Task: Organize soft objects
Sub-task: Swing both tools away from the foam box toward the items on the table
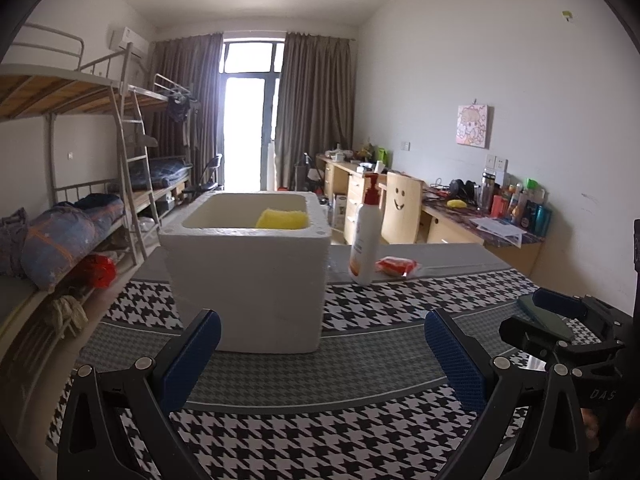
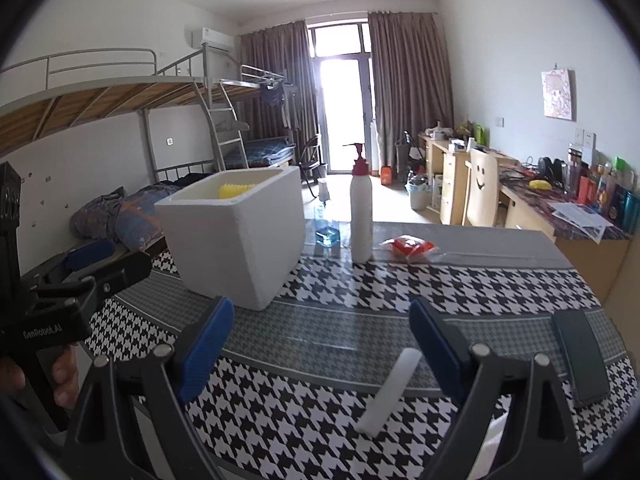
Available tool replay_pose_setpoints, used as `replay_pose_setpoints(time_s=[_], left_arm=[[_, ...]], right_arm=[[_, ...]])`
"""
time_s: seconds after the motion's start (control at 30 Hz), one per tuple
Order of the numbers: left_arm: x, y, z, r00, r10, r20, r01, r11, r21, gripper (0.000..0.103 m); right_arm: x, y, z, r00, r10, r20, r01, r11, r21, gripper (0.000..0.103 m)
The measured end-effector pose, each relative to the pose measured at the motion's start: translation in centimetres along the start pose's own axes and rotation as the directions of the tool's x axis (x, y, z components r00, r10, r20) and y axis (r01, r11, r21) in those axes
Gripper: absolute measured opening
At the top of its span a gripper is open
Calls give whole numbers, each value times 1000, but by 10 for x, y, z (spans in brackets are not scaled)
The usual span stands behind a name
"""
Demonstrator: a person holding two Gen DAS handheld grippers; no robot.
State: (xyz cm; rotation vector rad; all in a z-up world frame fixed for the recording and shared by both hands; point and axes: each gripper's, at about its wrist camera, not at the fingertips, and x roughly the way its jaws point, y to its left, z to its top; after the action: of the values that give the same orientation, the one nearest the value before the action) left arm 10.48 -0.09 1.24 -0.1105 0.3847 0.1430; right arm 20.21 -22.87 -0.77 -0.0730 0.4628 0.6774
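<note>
Holding both claws wide and empty, I see the foam box (image 1: 248,272) just ahead of my left claw (image 1: 322,344), a white stick (image 2: 390,392) between my right claw's (image 2: 322,332) fingers, lying on the tabletop (image 2: 360,320).

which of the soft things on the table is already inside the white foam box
The yellow sponge: it sits inside the foam box against its right wall. The red packet lies out on the tablecloth, right of the pump bottle.
</note>
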Motion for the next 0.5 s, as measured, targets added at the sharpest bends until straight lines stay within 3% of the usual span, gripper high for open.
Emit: replay_pose_setpoints(time_s=[0.5], left_arm=[[2,-34,-7,996,-85,-27,87,994,68,102]], right_arm=[[-27,-27,-17,996,-85,16,84,994,63,92]])
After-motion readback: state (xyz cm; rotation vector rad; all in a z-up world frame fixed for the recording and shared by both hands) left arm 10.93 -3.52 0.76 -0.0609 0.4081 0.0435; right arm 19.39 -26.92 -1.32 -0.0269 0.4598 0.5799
